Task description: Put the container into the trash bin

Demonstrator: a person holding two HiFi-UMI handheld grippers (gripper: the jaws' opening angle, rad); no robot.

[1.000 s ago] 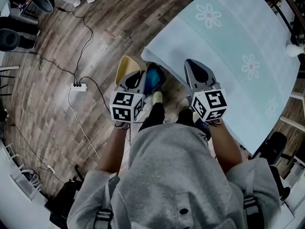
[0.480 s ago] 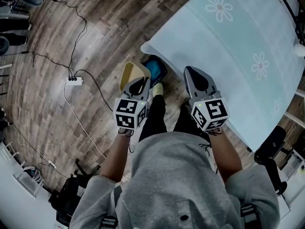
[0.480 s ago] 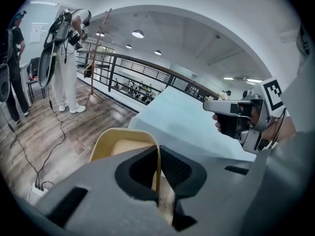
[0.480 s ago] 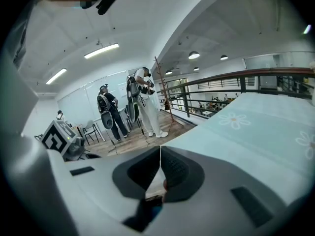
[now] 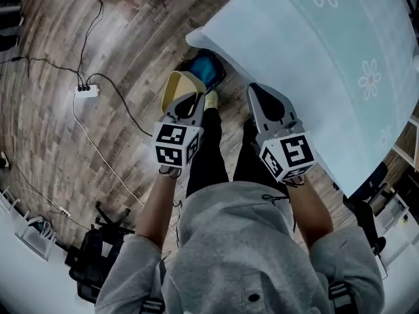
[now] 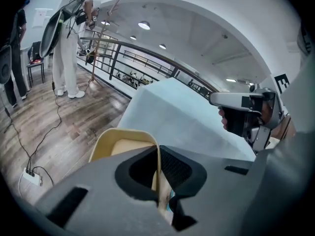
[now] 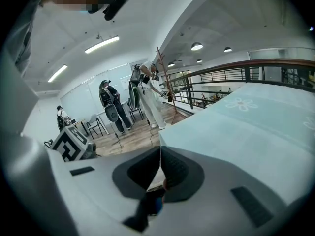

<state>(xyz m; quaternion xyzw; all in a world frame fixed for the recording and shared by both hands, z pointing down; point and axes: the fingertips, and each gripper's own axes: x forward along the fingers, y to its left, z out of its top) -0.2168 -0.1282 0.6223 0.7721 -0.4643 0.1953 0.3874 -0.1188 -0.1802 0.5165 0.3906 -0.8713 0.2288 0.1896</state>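
Yellow container (image 5: 175, 87) in left gripper (image 5: 189, 101), trash bin (image 5: 201, 68) near

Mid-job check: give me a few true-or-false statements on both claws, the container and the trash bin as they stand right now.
1. The left claw is shut on the container's wall. True.
2. The right claw holds a second container. False: it is shut with nothing between its jaws.
3. The container is inside the trash bin. False: it hangs in the left claw, outside the bin.
4. The trash bin stands on the floor at the table's edge. True.
5. The power strip lies on the table. False: it lies on the floor.
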